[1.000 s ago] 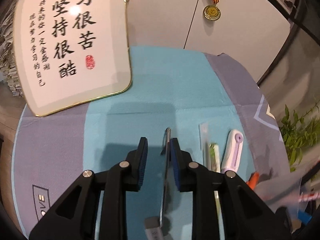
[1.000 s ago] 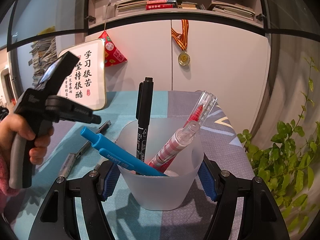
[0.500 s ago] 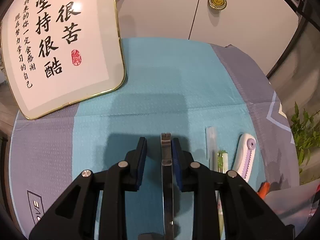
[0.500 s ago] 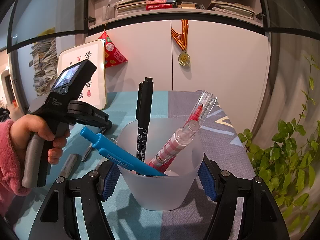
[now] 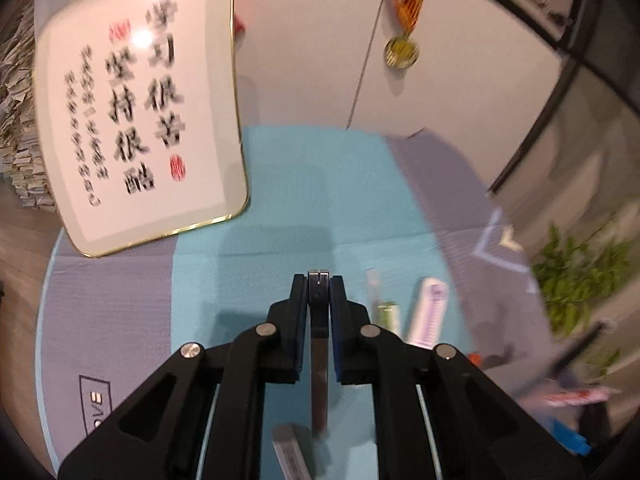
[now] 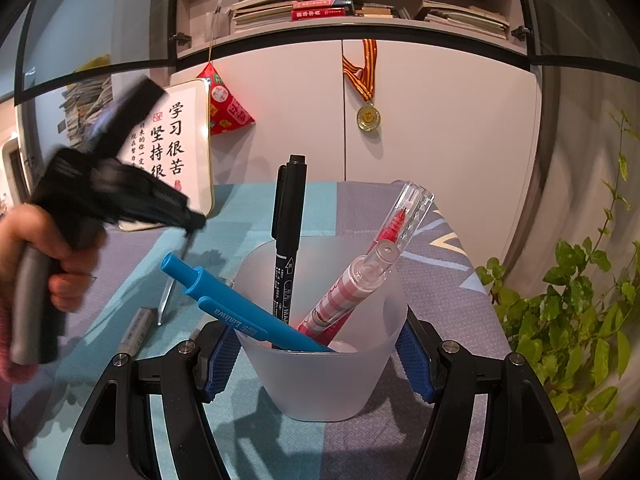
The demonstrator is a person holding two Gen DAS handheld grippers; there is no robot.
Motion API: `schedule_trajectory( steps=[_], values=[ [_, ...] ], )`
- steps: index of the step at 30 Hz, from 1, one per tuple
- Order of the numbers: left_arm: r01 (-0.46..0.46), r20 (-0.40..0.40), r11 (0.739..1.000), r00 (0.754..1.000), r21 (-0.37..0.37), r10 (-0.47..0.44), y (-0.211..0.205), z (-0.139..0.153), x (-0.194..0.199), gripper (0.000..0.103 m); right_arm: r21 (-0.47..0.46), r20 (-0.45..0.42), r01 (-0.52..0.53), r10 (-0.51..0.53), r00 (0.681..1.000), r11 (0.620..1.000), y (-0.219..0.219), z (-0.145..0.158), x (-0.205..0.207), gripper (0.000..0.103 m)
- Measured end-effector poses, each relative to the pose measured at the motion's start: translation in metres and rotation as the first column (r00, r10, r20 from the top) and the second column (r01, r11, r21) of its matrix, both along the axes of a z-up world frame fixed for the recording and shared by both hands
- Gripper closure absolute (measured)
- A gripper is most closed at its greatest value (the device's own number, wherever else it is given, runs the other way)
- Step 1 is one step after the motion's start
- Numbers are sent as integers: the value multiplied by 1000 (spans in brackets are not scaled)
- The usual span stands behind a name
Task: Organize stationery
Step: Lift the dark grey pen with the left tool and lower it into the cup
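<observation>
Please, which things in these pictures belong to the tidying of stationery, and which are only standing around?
Part of the job:
- frosted cup, clamped by the right gripper
- blue pen, black marker, striped pen in the cup
- dark pen, pinched by the left gripper
- silver pen on the mat

Just around:
- calligraphy plaque
- medal
- plant

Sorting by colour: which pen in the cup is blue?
The blue pen, leaning left over the cup rim; the marker is black, the other two red and pink.
</observation>
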State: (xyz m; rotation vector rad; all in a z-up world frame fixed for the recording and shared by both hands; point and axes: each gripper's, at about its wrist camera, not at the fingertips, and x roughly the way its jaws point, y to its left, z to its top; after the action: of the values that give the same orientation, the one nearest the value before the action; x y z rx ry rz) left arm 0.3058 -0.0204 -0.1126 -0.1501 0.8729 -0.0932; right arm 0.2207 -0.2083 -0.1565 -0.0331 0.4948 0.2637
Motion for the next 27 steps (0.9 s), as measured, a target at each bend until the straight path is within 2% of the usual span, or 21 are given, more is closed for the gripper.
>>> schedule_trajectory(
  steps=[5, 9, 15, 19, 23, 27],
  values=[
    [73, 111, 996, 992, -56, -66, -15, 41, -28, 94, -1, 0, 0, 0, 1000, 1000, 0, 0, 0, 32],
    [160, 226, 983, 964, -88, -137, -34, 78, -58, 94, -1, 0, 0, 0, 1000, 1000, 0, 0, 0, 32],
    [262, 327, 955, 923, -142, -205, -57, 106, -82, 94, -1, 0, 0, 0, 1000, 1000, 1, 0, 0, 32],
    [299, 364, 941, 903, -156, -227, -66, 109, -87, 94, -1, 0, 0, 0, 1000, 1000, 1, 0, 0, 32],
    [342, 388, 923, 886, -177, -254, -79, 98, -88, 94, -1, 0, 0, 0, 1000, 1000, 1, 0, 0, 32],
    [323, 455, 942, 855, -93, -249, -94, 88, -90, 94, -1, 0, 0, 0, 1000, 1000, 1, 0, 0, 32]
  ],
)
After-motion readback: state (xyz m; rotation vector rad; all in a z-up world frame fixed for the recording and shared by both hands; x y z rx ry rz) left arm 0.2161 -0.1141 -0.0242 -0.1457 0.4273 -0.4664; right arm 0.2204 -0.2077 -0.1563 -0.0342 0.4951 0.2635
